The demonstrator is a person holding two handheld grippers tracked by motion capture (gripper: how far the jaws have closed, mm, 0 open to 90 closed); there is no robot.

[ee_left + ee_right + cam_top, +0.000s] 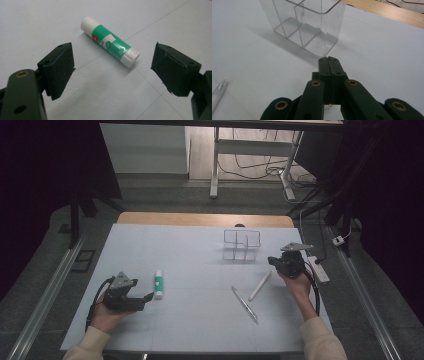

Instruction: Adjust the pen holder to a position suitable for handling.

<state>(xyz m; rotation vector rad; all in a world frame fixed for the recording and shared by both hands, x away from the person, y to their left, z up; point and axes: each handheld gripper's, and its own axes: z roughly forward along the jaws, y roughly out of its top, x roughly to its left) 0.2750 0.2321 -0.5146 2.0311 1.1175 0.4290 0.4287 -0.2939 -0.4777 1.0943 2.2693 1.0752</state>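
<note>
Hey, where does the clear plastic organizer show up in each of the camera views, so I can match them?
High view: the clear organizer stands upright at the table's far middle, left of the right gripper.
Left gripper view: not in it.
Right gripper view: upper middle, just beyond the shut jaws.
Shared landmark: the wooden table edge behind the organizer, upper right in the right gripper view.

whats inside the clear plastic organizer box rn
The clear plastic divided organizer box looks empty: through its see-through walls show bare compartments and the white table. Its top edge is cut off in the right gripper view, but the high view shows nothing sticking out.
</note>
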